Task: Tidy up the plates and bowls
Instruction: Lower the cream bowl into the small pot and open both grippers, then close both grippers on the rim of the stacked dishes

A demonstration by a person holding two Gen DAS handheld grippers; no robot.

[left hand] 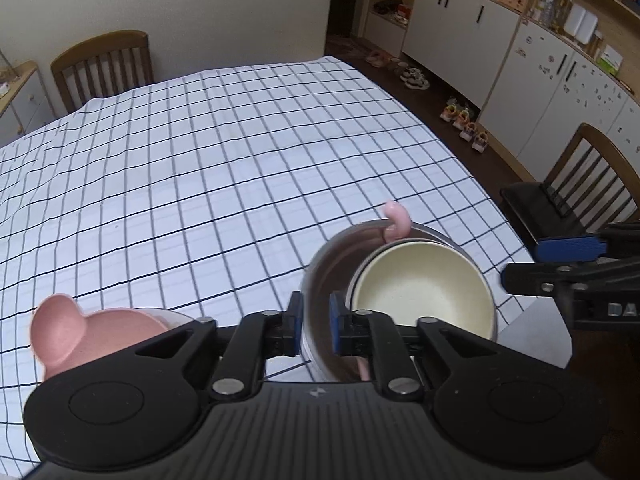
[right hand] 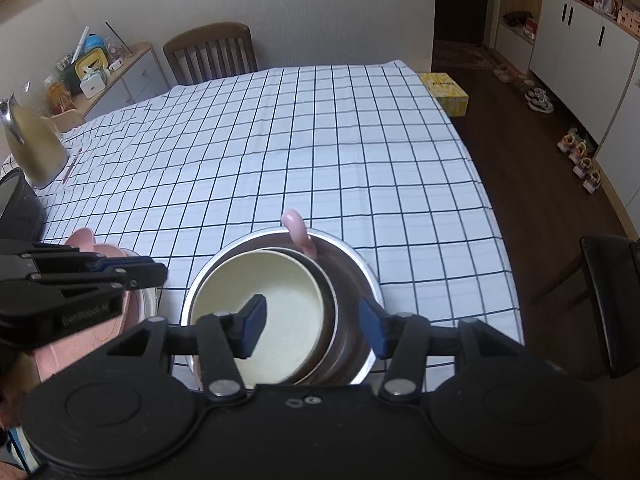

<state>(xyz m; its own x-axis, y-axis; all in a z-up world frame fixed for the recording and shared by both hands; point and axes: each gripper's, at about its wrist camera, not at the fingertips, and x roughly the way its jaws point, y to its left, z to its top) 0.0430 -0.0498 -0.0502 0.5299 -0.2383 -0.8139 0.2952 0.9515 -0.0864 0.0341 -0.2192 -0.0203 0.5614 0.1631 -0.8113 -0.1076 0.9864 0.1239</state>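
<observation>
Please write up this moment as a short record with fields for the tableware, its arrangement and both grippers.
surface: table with white, dark-checked tablecloth
nested pair: cream round bowl sits inside the larger steel bowl with pink ear-shaped handles, off-centre toward its left wall
other dish: pink plate with round ear lies left of the nested pair
left gripper: jaws slightly apart astride the steel bowl's rim, not pressing
right gripper: open above the nested bowls, holding nothing

A cream bowl (right hand: 256,316) sits in a silver bowl (right hand: 360,264); pink dish (left hand: 100,332); white tablecloth (left hand: 224,168) with dark grid lines.
</observation>
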